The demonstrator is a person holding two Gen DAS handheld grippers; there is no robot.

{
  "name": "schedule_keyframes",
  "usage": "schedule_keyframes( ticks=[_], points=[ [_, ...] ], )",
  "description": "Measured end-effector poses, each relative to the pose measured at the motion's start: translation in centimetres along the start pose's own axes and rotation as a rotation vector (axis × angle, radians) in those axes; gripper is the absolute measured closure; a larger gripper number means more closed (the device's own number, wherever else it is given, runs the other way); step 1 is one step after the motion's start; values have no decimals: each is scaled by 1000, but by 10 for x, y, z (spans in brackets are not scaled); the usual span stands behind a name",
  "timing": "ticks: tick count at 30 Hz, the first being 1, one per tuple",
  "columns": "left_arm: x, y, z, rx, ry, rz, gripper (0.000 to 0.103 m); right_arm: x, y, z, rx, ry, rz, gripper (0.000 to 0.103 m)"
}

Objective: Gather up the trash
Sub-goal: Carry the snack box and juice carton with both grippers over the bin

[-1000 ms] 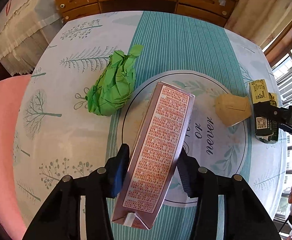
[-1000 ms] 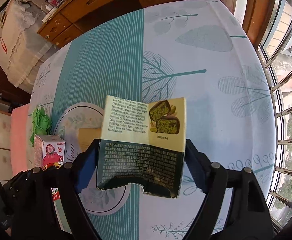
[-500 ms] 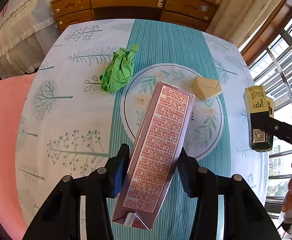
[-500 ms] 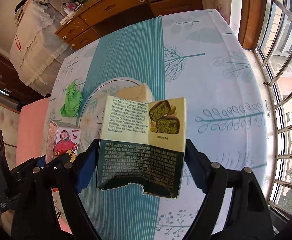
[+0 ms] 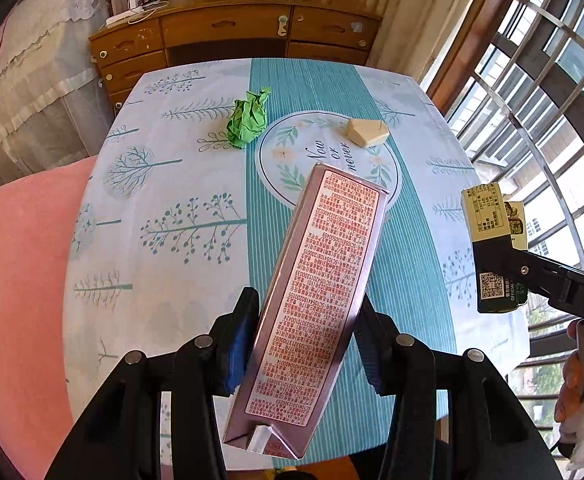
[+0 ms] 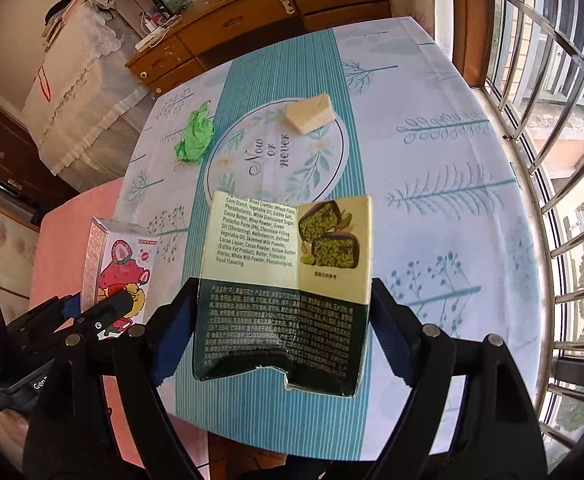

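My left gripper (image 5: 305, 340) is shut on a tall silver drink carton (image 5: 319, 288) with red print, held high above the table's near edge. The carton also shows in the right wrist view (image 6: 120, 268). My right gripper (image 6: 284, 336) is shut on a flattened green and cream chocolate box (image 6: 288, 280), also held above the table; it shows in the left wrist view (image 5: 491, 248). A crumpled green paper ball (image 5: 248, 120) (image 6: 196, 136) and a beige folded box (image 5: 367, 132) (image 6: 309, 114) lie on the table.
The round table has a teal and white tree-print cloth (image 5: 172, 208) with a round "Now or never" mark (image 6: 276, 152). A pink chair seat (image 5: 16, 280) is at the left. A wooden sideboard (image 5: 228, 32) stands behind. Barred windows (image 6: 551, 120) run along the right.
Both grippers have pulled back and risen with their loads. The table looks smaller and farther, and the sideboard and window have come into view.
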State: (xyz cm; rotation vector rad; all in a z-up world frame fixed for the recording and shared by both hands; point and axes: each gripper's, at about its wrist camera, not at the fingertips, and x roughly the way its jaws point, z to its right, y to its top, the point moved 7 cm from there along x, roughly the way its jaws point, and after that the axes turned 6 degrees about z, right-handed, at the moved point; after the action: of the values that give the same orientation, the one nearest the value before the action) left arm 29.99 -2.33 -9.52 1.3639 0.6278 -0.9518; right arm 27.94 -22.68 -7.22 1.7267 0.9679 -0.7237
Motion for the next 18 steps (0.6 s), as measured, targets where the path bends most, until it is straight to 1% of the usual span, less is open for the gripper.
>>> schedule_keyframes(
  ticks=[6,11,12,15,18],
  points=[
    [-46,-54,-8,39,-48,24,57,-38,-73,-29,4,-12,21,24],
    [-76,-103,-11,86,-85,23,57,-67,-131,-51,15,-21,30,24],
    [-81,-112,-12,95,-94,22,57,-68,-134,-53,14,-24,32,24],
    [-93,-140,-14,113,-113,19,57,-82,-157,-60,15,-27,36,24],
    [-99,-165,-17,112,-132,1,57,-90,-179,-65,11,-30,27,24]
  ],
)
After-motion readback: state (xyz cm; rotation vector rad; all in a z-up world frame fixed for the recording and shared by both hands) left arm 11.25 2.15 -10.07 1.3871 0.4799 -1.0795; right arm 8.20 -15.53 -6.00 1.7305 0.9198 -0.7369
